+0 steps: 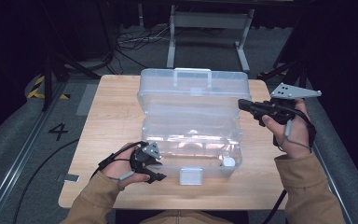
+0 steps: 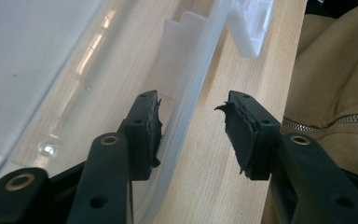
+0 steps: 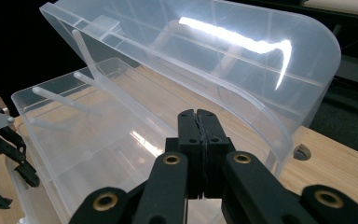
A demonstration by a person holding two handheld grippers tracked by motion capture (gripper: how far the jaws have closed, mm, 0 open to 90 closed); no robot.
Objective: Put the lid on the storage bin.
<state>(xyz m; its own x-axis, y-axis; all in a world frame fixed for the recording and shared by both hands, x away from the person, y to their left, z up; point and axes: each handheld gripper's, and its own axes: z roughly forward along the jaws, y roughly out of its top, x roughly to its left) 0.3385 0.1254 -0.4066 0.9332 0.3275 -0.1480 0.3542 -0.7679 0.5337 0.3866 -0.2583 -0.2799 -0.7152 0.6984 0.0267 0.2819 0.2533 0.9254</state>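
High view: a single black numeral "4" [image 1: 58,131] is marked on the grey floor strip left of the light wooden table [image 1: 112,116]. Beside it, yellow-and-black hazard striping [image 1: 39,87] lies on the floor. No other text, label or brand is legible.

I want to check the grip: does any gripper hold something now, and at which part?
Nothing is held. The left gripper stands open astride the front wall of the clear plastic box, pads not pressing. The right gripper is shut on nothing.
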